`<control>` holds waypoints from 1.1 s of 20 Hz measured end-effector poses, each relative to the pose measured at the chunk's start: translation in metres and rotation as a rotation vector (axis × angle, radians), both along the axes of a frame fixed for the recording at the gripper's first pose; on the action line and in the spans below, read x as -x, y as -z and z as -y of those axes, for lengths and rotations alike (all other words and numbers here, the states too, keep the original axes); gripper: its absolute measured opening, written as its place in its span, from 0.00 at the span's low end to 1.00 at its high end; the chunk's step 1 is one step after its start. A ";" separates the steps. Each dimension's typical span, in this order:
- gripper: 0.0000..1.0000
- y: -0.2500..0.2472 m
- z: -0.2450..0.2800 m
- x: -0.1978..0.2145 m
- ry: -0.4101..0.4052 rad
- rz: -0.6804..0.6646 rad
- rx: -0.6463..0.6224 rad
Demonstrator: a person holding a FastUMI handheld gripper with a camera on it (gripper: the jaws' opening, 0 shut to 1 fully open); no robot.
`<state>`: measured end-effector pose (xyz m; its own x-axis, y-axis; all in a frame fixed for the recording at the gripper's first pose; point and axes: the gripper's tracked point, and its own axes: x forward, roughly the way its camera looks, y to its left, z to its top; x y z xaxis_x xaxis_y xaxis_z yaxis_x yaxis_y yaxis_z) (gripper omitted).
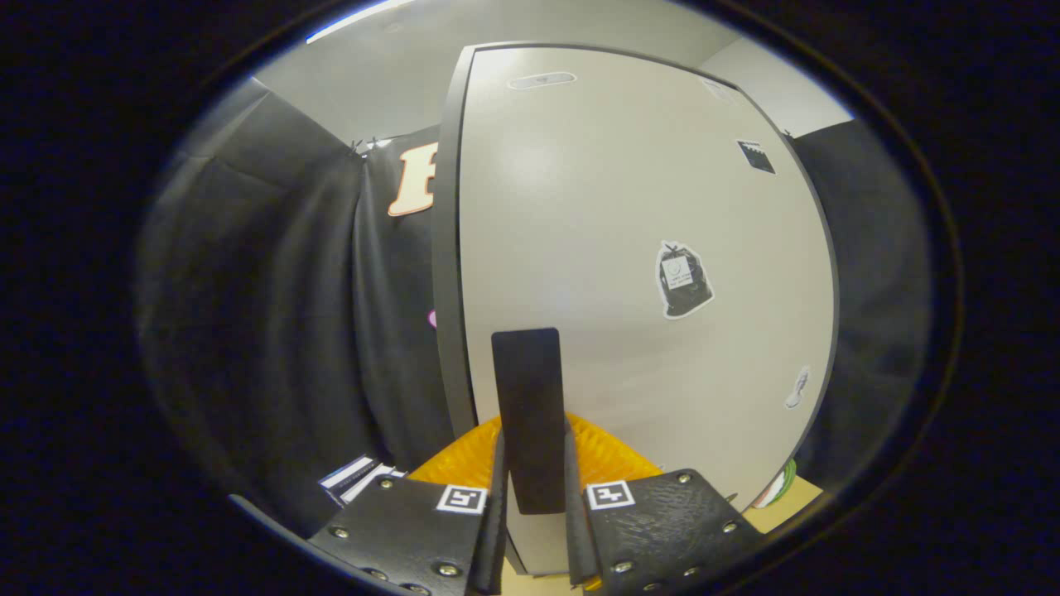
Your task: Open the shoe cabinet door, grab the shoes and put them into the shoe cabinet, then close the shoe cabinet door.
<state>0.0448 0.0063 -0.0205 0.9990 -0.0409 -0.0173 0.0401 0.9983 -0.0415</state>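
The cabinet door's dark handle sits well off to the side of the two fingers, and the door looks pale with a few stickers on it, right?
Not quite. In the gripper view the dark handle stands between the gripper fingers, which close in on both its sides. The rest holds: the cabinet door is pale, with a few stickers.

Stickers: we see a dark bag-shaped sticker (684, 280) on a pale panel, a small dark square sticker (756, 156) above it, and a small pale footprint-shaped sticker (797, 387) below it.
Booth wall: we see black cloth (273, 331) hanging in folds on both sides.
Ceiling: we see a pale ceiling (397, 74) with a bright light strip (356, 21).
Floor: we see a tan patch of floor (782, 509) low down.
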 end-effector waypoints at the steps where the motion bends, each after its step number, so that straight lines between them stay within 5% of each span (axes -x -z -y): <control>1: 0.30 0.000 0.000 0.000 -0.001 -0.003 -0.002; 22: 0.29 -0.015 0.048 0.127 -0.109 -0.021 -0.002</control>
<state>-0.0826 -0.0417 -0.0058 0.9969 0.0680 -0.0386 -0.0695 0.9968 -0.0395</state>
